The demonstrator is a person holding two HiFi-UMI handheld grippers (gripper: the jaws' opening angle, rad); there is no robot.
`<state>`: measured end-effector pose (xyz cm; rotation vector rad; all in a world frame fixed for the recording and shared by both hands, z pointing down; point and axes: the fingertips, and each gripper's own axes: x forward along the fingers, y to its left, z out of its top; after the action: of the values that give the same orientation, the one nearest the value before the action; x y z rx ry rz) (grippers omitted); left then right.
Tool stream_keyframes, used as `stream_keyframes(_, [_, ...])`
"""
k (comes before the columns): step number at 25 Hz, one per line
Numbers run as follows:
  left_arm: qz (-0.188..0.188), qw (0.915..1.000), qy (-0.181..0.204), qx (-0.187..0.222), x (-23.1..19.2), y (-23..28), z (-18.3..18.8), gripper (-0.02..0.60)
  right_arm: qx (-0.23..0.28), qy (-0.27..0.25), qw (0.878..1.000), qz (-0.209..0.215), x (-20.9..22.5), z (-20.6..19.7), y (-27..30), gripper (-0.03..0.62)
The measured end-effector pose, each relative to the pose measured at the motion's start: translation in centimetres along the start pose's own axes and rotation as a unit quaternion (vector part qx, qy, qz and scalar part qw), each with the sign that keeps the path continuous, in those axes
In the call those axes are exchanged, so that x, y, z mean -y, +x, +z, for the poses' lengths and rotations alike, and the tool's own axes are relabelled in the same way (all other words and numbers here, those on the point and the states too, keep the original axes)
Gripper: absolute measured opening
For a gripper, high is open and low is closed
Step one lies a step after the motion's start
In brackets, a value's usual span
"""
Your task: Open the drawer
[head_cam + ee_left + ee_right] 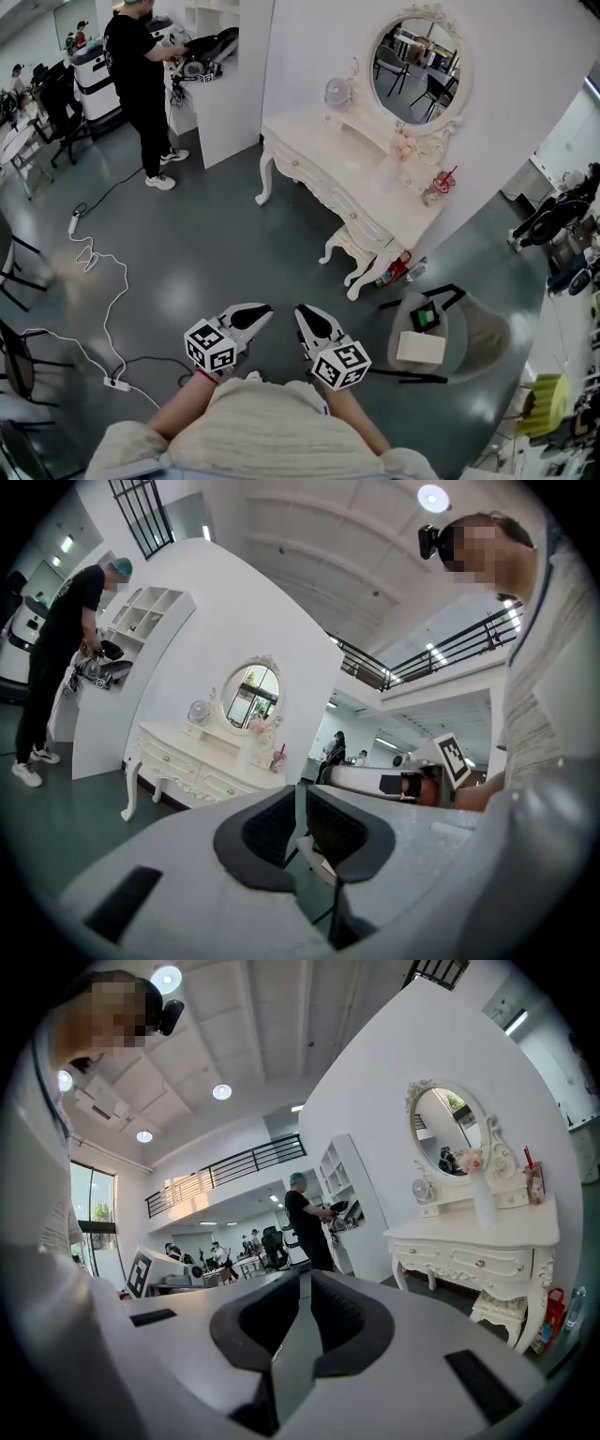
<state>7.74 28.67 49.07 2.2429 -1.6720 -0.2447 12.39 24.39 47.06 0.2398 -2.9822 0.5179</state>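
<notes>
A white carved dressing table (349,167) with an oval mirror (419,59) stands against the far wall, several steps ahead of me. Its drawers (352,212) run along the front; all look closed. The drawers (174,759) appear at mid-left in the left gripper view, and the drawers (480,1262) appear at right in the right gripper view. My left gripper (265,313) and right gripper (302,312) are side by side in front of my body, pointing at the table. Both are shut with nothing in them. My left gripper (301,797) and right gripper (305,1281) are far from the drawers.
A small white stool (349,247) stands under the table, with bottles (397,269) on the floor beside it. A chair (466,330) carrying a box stands at right. A cable (101,277) and a power strip (116,383) lie at left. A person (139,77) stands at a white shelf unit (228,75).
</notes>
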Motion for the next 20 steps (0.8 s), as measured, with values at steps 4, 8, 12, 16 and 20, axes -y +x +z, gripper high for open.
stream_keyframes(4, [-0.004, 0.9999, -0.010, -0.001, -2.0, -0.6, 0.1, 0.044, -0.007, 0.000, 1.000, -0.012, -0.1, -0.4, 1.6, 0.011])
stream_keyframes(8, [-0.020, 0.9997, -0.017, -0.005, -3.2, 0.0, 0.0, 0.044, -0.005, 0.005, 0.999, -0.033, 1.1, -0.1, 2.7, 0.011])
stream_keyframes(12, [-0.030, 0.9994, -0.015, -0.010, -4.3, 1.1, 0.4, 0.044, -0.009, 0.009, 0.999, -0.041, 2.4, 0.1, 4.1, 0.011])
stream_keyframes(16, [-0.028, 0.9995, -0.014, -0.012, -6.5, 2.5, 1.0, 0.045, -0.013, 0.009, 0.999, -0.033, 3.9, 0.4, 6.3, 0.011])
stream_keyframes(20, [-0.023, 0.9995, -0.014, -0.018, -8.9, 5.1, 2.0, 0.044, -0.017, 0.008, 0.999, -0.030, 6.4, 1.5, 8.7, 0.011])
